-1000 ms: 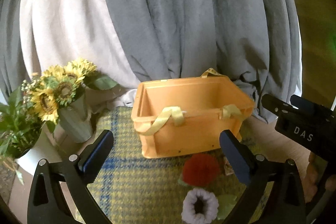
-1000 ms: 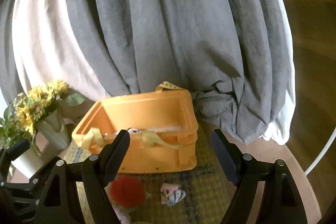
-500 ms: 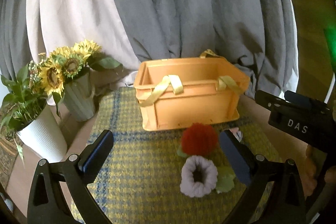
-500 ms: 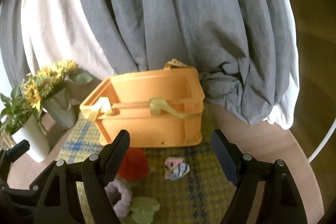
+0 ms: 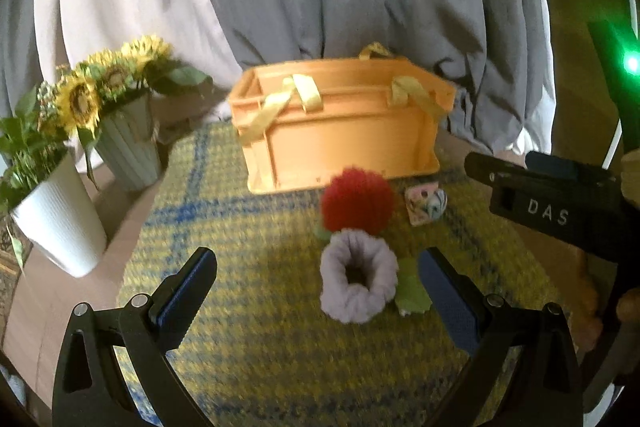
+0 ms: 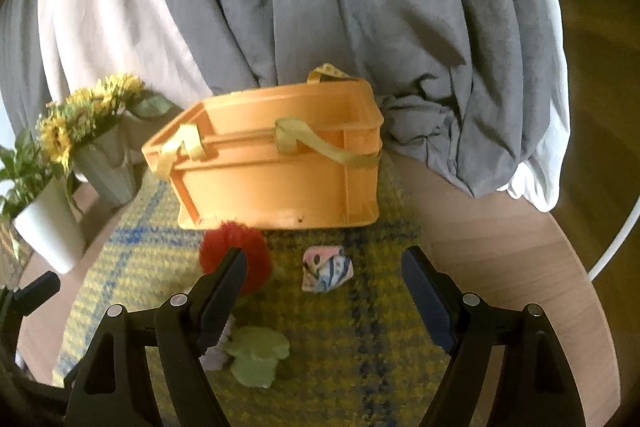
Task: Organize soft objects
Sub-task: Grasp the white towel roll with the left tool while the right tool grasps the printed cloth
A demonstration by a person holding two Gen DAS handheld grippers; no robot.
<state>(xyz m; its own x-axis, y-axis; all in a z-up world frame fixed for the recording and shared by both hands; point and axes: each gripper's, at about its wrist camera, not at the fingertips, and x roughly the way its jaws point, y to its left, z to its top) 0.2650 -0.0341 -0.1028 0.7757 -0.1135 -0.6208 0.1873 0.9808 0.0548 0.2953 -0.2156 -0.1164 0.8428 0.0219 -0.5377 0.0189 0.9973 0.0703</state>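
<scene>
Grippers (image 5: 316, 287) (image 6: 322, 291) agape above mat (image 5: 248, 347)

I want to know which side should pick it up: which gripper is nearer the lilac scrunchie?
Left. The left gripper is open with the lilac scrunchie between its fingers. The right gripper is off to the scrunchie's right, nearer the patterned cloth.

Grey and white drapes (image 6: 320, 7) behind a round wooden table (image 6: 500, 247) under a yellow-blue checked cloth (image 5: 260, 347), olive floor (image 6: 600, 27) beyond.
</scene>
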